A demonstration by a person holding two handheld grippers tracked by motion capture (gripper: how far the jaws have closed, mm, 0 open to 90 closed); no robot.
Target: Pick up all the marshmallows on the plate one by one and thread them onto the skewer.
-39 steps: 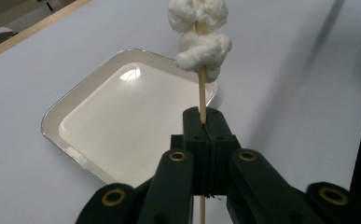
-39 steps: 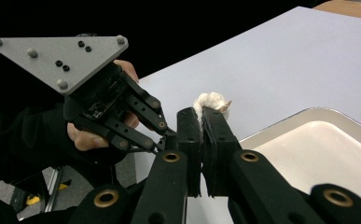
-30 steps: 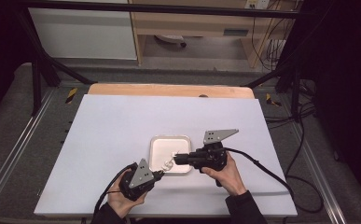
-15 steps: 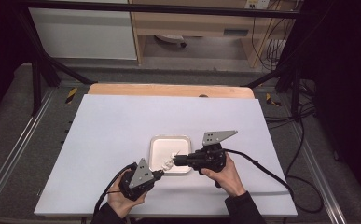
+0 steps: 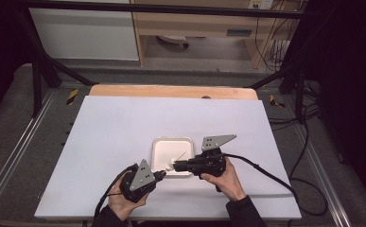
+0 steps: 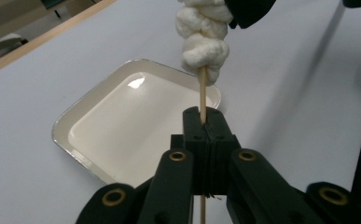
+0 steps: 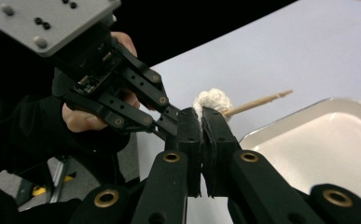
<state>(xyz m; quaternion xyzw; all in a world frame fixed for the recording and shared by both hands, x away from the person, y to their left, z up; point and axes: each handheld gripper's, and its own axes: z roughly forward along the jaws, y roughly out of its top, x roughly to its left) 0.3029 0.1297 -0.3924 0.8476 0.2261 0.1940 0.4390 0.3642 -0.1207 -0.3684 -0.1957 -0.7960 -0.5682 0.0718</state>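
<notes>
Nothing's really moved since a second ago, both hands parked. High view: left gripper point(image 5: 163, 174) and right gripper point(image 5: 175, 165) meet at the tray's point(image 5: 158, 144) lower edge, mid-frame on the bench point(image 5: 114, 127). Left gripper view: jaws clamped on the skewer point(image 6: 202, 93), white lump point(image 6: 203, 37) at top centre. Right gripper view: jaws pinching that lump; pull off-axis and the skewer could snap or slip.

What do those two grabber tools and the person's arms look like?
Both are black. The left gripper has two flat black jaws on arms with brass-coloured rings at the joints, and the right gripper is built the same way. Each carries a grey three-cornered plate with small dark holes, and a black cable trails behind. The person wears dark sleeves and no gloves.
</notes>
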